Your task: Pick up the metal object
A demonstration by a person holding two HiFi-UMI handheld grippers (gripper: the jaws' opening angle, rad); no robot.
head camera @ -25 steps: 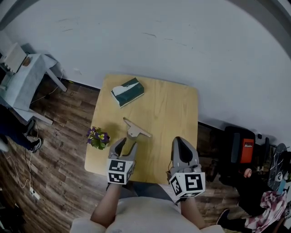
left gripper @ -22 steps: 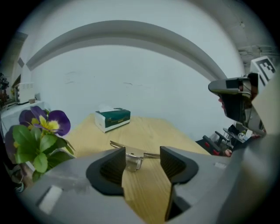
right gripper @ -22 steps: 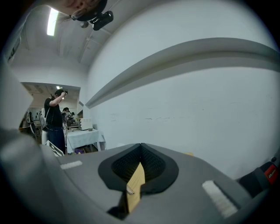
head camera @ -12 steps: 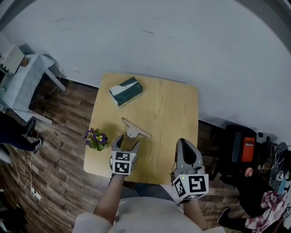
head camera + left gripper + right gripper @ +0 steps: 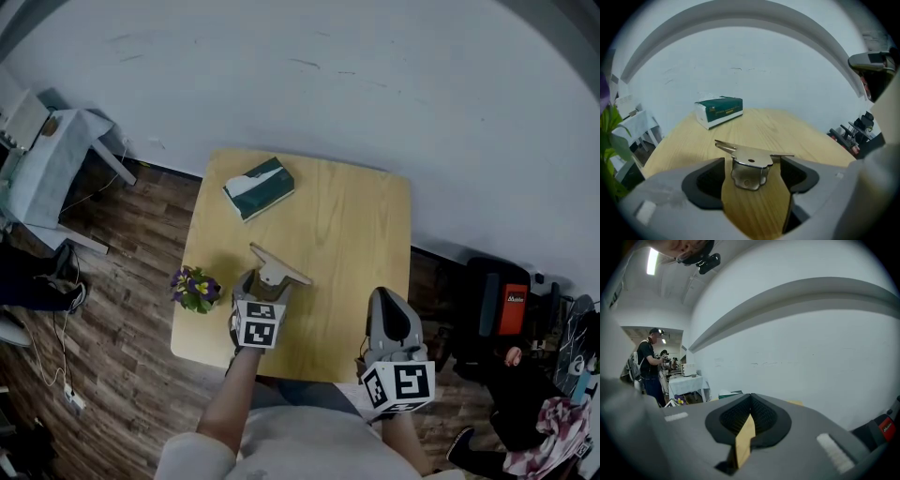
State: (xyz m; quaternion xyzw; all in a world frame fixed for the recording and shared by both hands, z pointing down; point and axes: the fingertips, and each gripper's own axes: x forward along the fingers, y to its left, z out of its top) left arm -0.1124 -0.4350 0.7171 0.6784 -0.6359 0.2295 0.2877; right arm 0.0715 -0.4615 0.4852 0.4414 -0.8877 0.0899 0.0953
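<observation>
**Left gripper (image 5: 262, 287) wide around metal object (image 5: 278, 269)**

The metal object is seen lying on the table (image 5: 356, 216) at mid-frame. Its lower end is flanked by the left jaws, which have just been opened wide; no pad is pressed on it. The right gripper (image 5: 388, 306), at lower right, is held closed on nothing.

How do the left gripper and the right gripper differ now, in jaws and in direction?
The left gripper has its jaws wide apart, having just been opening; the right gripper has them together. The metal object lies between the left gripper's jaws, ungripped; the right gripper holds nothing. The left gripper points down at the table; the right gripper points nearly level. Both carry marker cubes.
</observation>
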